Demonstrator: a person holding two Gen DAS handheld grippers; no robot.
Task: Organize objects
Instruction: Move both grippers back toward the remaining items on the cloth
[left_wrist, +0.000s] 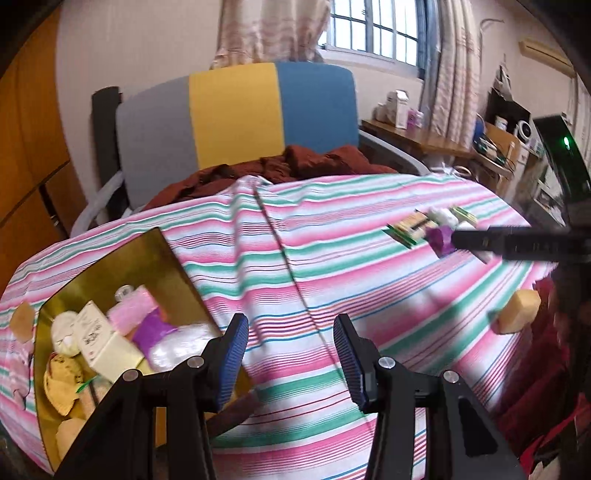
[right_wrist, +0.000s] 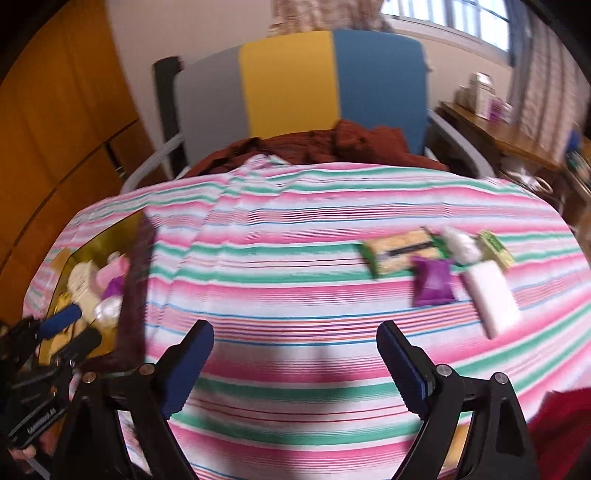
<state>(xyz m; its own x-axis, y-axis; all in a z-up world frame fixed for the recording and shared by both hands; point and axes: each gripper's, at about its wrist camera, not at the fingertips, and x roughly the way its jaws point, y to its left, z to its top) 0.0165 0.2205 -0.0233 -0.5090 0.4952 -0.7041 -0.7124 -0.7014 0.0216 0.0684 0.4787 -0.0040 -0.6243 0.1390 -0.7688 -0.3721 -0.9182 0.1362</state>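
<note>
A gold box (left_wrist: 110, 266) at the table's left holds several small packets and sachets; it also shows in the right wrist view (right_wrist: 92, 240). My left gripper (left_wrist: 291, 350) is open and empty, just right of the box. On the right of the striped tablecloth (right_wrist: 295, 229) lie a purple packet (right_wrist: 432, 282), a white bar (right_wrist: 491, 295), a green-edged cracker pack (right_wrist: 402, 251), a white sachet (right_wrist: 460, 243) and a yellow-green packet (right_wrist: 496, 247). My right gripper (right_wrist: 295, 354) is open and empty, short of these. In the left wrist view its dark finger (left_wrist: 517, 243) reaches the purple packet (left_wrist: 439, 240).
A chair (left_wrist: 236, 114) with grey, yellow and blue back stands behind the table, brown cloth (left_wrist: 288, 166) on its seat. A yellowish block (left_wrist: 521, 310) sits at the table's right edge. A wooden desk (left_wrist: 417, 136) with clutter is at the far right. Orange cabinets (left_wrist: 26, 147) are on the left.
</note>
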